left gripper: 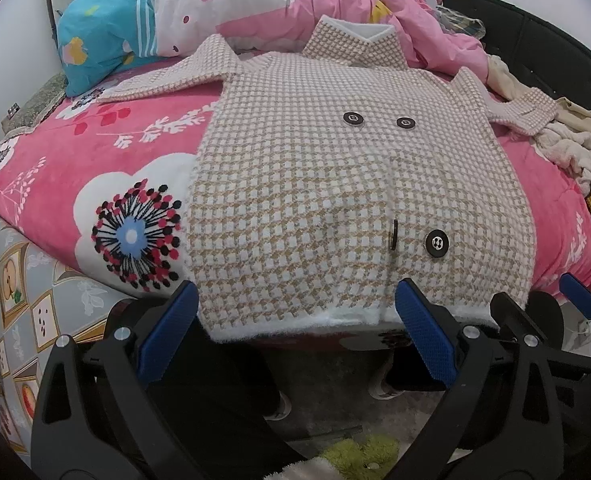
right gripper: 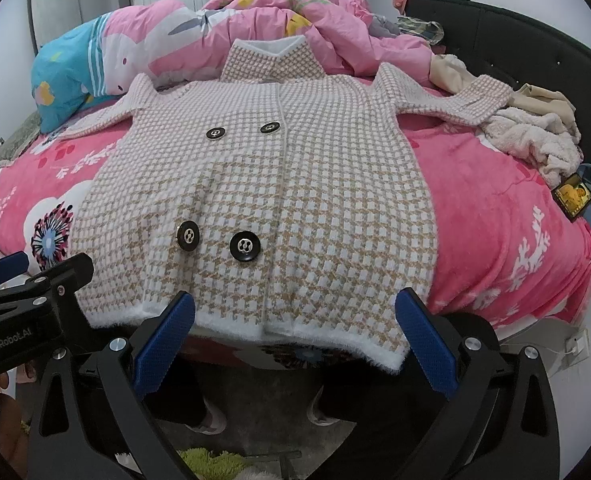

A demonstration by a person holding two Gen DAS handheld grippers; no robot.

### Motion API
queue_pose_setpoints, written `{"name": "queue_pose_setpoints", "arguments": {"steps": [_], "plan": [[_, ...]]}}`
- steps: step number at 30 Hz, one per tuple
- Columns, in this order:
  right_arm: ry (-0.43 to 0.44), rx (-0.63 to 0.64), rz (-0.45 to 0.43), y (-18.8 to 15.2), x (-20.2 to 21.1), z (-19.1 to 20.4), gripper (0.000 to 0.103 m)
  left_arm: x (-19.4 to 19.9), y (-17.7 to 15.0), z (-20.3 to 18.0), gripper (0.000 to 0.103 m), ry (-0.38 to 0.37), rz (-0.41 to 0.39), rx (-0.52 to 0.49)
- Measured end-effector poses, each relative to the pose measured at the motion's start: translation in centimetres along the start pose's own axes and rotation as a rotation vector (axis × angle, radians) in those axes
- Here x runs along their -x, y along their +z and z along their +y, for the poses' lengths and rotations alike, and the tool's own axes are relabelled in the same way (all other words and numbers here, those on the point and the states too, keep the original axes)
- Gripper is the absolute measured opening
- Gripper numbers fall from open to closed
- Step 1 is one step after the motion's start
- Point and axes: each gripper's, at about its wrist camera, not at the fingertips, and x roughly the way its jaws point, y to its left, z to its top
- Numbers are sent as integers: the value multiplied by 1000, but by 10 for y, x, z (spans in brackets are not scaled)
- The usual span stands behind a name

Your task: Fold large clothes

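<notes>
Spread flat, front up and buttoned, across a pink floral bedspread [left gripper: 55, 168]: a houndstooth coat [left gripper: 335, 184], collar toward 12 o'clock, fuzzy white hem at the near bed edge at 6 o'clock, sleeves flung out toward 10 and 2 o'clock. Four dark round buttons [right gripper: 244, 247] in two pairs down the front (one seen edge-on from the left wrist). Behind the collar, at 12 o'clock, a rumpled pink quilt [right gripper: 255, 4]; at 10 o'clock a blue and pink pillow [left gripper: 107, 36]; at 2 to 3 o'clock a heap of cream fleecy clothes [right gripper: 535, 136] against a black padded headboard [right gripper: 535, 48]. Pale walls beyond, grey floor below the bed edge. Left gripper [left gripper: 295, 322] spread wide, blue textured pads [left gripper: 167, 336] either side of the hem's left half, holding nothing, contact with the hem not discernible. Right gripper [right gripper: 295, 330] likewise wide, pads [right gripper: 425, 340] flanking the hem's right half, nothing clamped. Coat knit thick and woolly, tan-and-white checks; bedspread plush; gripper arms matte black plastic with silver bolts.
</notes>
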Motion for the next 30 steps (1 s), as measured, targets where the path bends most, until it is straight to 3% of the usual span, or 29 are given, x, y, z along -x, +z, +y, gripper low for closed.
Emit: {"name": "queue_pose_setpoints", "arguments": {"steps": [30], "plan": [[-22, -19, -5, 2, -3, -3, 98, -1, 1, 6, 95, 2, -2, 6]]}}
